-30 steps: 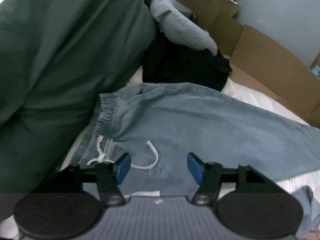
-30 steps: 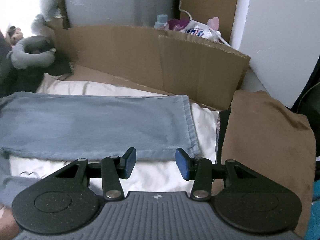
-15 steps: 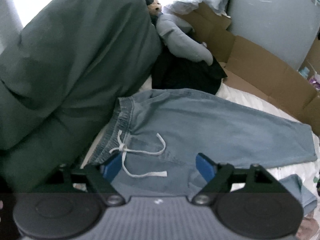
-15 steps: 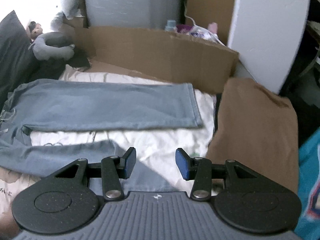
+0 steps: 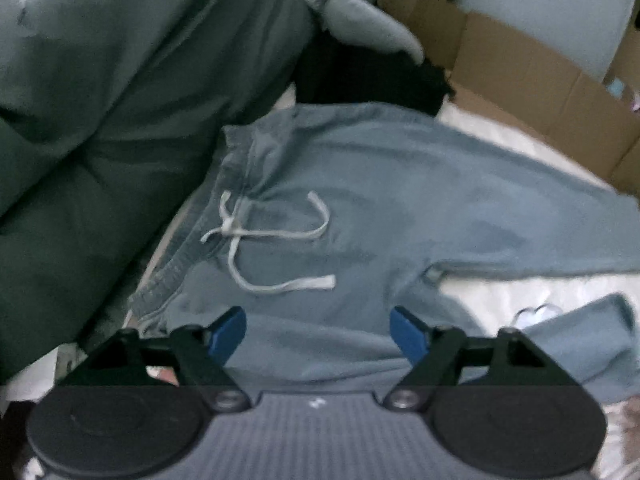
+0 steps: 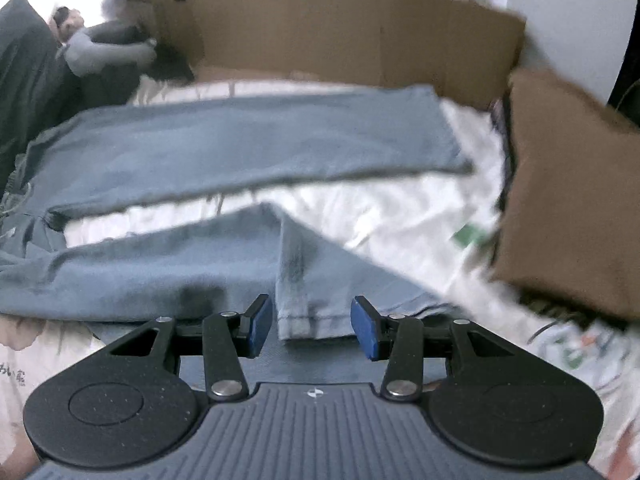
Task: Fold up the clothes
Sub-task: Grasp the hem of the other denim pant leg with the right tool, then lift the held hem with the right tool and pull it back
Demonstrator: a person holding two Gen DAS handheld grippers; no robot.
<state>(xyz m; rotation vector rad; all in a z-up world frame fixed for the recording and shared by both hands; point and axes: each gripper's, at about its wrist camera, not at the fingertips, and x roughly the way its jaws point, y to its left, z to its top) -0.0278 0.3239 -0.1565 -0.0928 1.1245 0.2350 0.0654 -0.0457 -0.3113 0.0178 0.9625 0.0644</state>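
Light blue drawstring trousers [image 5: 380,184] lie spread on a white sheet, waistband toward the left. The white drawstring [image 5: 272,236] lies loose on the front. My left gripper [image 5: 318,332] hovers over the trousers just below the waist, its jaws wide open with only flat cloth beneath. In the right wrist view the far leg [image 6: 248,140] lies straight and the near leg [image 6: 160,264] bends, its end folded back. That leg's hem [image 6: 298,312] sits in the gap of my right gripper [image 6: 313,322], which is open; the blue pads do not press on it.
A dark green duvet [image 5: 100,120] is piled along the left. A grey plush toy [image 5: 360,28] and a black garment [image 5: 360,76] lie behind the waistband. Cardboard [image 6: 340,32] lines the far side. A brown cushion [image 6: 568,200] stands at the right on the white sheet [image 6: 380,216].
The left jaws have spread wider and that gripper has shifted toward the near side of the waist. The right gripper has drawn back and down, bringing the near leg's hem between its fingers.
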